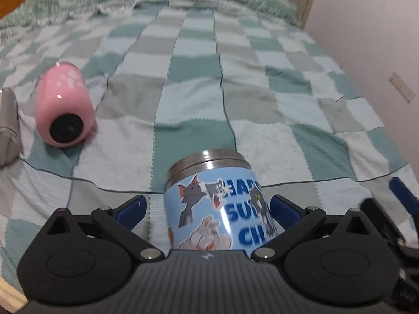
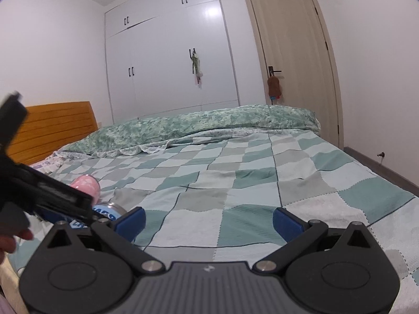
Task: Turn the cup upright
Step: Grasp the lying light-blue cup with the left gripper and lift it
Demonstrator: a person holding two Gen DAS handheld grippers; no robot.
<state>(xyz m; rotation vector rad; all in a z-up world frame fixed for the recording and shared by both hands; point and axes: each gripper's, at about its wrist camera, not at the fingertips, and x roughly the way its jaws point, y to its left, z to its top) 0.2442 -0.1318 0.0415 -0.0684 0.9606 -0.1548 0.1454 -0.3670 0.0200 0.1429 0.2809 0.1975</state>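
A light-blue cartoon-print cup (image 1: 217, 206) with a steel rim lies on its side on the checked bedspread (image 1: 193, 83), rim pointing away from me. It sits between the fingers of my left gripper (image 1: 209, 209), whose jaws are open wide; the right pad is close to the cup, the left pad stands apart. In the right wrist view the cup (image 2: 108, 210) shows partly behind the left gripper's black body (image 2: 49, 196). My right gripper (image 2: 209, 221) is open and empty over the bedspread (image 2: 235, 172).
A pink cup (image 1: 64, 104) lies on its side at the left, its black base toward me; it also shows in the right wrist view (image 2: 87, 184). A grey metal object (image 1: 7, 128) is at the far left edge. A green quilt (image 2: 209, 124), headboard (image 2: 55, 125) and wardrobe stand beyond.
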